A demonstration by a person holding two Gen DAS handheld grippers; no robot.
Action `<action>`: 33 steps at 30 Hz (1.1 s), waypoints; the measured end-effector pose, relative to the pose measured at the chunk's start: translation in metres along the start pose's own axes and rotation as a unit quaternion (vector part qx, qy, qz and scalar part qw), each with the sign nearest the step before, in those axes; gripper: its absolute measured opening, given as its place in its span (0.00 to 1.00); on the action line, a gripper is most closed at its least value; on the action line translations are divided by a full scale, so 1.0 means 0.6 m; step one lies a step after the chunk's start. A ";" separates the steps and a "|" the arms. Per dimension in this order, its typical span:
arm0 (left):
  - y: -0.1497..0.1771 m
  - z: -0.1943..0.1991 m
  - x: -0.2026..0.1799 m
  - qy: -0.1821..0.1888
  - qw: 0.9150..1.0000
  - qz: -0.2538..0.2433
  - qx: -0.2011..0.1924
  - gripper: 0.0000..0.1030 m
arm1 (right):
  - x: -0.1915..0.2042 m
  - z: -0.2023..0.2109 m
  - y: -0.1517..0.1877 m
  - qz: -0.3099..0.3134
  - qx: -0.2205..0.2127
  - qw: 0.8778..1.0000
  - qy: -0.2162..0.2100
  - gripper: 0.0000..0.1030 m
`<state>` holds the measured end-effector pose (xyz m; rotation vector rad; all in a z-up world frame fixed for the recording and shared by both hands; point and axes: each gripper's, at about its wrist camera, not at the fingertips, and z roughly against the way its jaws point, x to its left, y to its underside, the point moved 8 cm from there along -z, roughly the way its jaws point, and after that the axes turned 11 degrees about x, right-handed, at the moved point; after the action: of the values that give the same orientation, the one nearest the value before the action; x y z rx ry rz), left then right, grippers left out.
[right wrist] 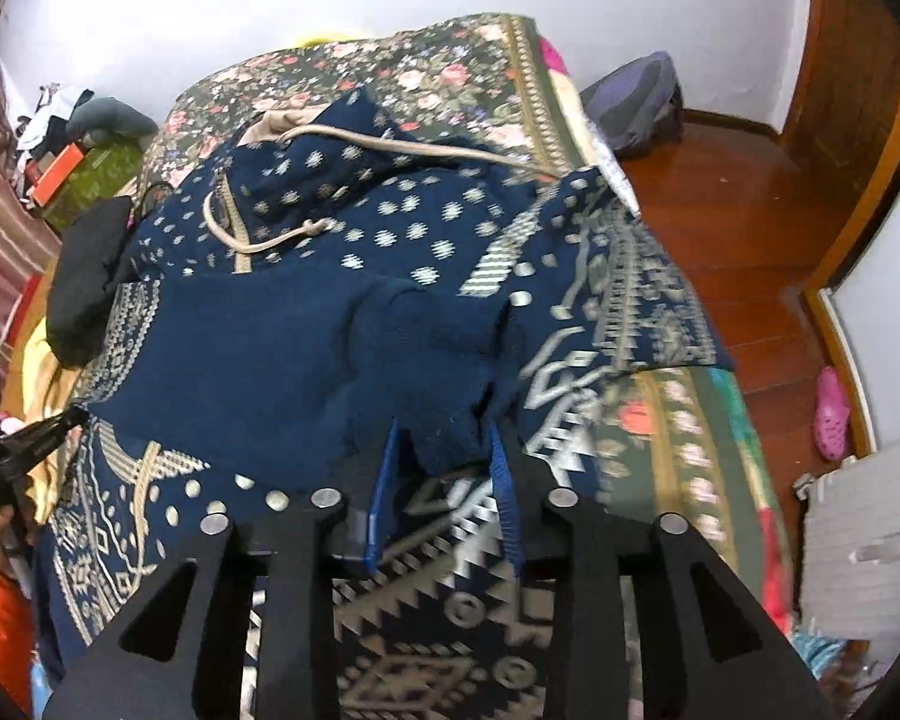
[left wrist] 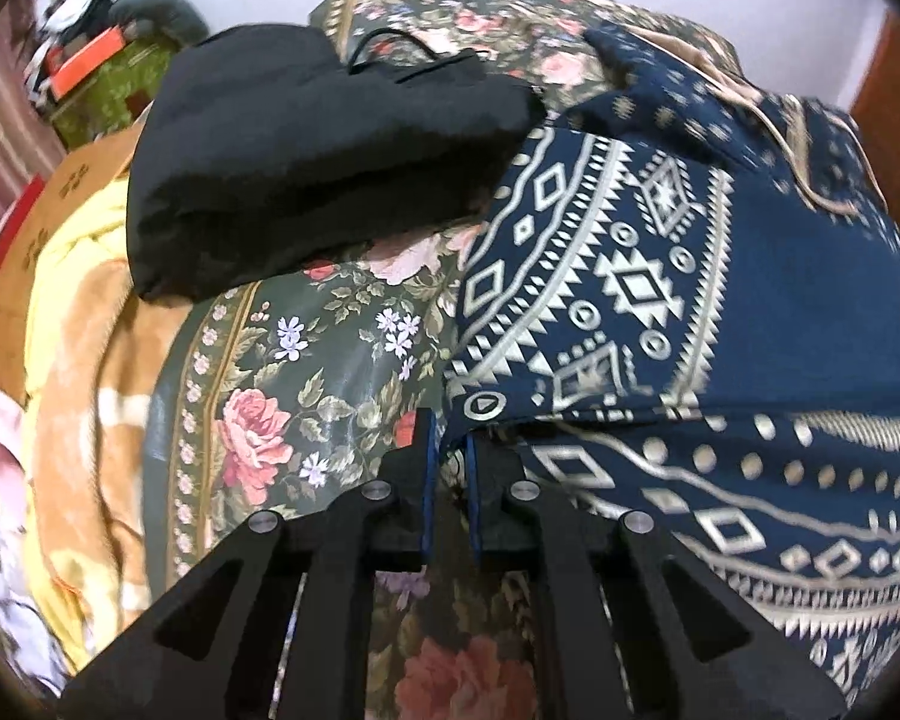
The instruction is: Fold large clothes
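Observation:
A large navy hoodie with a cream geometric print [left wrist: 660, 276] lies on a floral bed, part folded over itself; it also shows in the right wrist view [right wrist: 306, 324]. My left gripper [left wrist: 449, 450] is shut on the hoodie's folded lower edge. My right gripper [right wrist: 447, 450] is closed on a bunch of plain navy fabric [right wrist: 450, 420] at the hoodie's hem. The hood and its beige drawstring [right wrist: 258, 240] lie at the far end. The left gripper also shows at the left edge of the right wrist view [right wrist: 42, 432].
A folded black garment [left wrist: 306, 144] lies on the bed beside the hoodie. A yellow and orange blanket [left wrist: 72, 360] is heaped at the left. A grey backpack [right wrist: 636, 102] and pink shoe [right wrist: 831, 408] sit on the wooden floor at the right.

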<state>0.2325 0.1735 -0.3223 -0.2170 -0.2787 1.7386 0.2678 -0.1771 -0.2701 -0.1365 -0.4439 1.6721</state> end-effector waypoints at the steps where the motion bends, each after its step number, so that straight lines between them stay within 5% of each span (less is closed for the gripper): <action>1: 0.004 0.007 0.000 -0.005 1.000 -0.008 0.002 0.09 | -0.006 0.008 0.001 -0.001 -0.004 1.000 0.006 0.28; 6: 0.009 0.051 -0.005 -0.009 1.000 -0.021 -0.007 0.21 | -0.030 0.053 -0.006 -0.013 -0.042 0.999 0.000 0.28; 13: -0.027 0.150 -0.012 -0.004 0.997 -0.003 -0.078 0.22 | -0.078 0.108 -0.038 -0.054 -0.103 0.993 0.001 0.34; 19: -0.079 0.203 -0.036 0.005 0.991 0.006 -0.133 0.54 | -0.128 0.122 -0.051 -0.088 -0.130 0.987 0.014 0.44; 27: -0.122 0.173 -0.104 0.047 0.992 0.000 -0.116 0.62 | -0.196 0.026 -0.047 -0.166 -0.059 0.983 -0.055 0.46; 33: -0.122 0.123 -0.161 0.059 0.994 -0.021 -0.087 0.62 | -0.223 -0.079 -0.034 -0.232 0.025 0.963 -0.136 0.46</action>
<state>0.2970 0.0867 -0.2309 -0.4347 -0.3458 1.6538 0.3238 -0.2955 -0.3278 0.2241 -0.5895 1.2397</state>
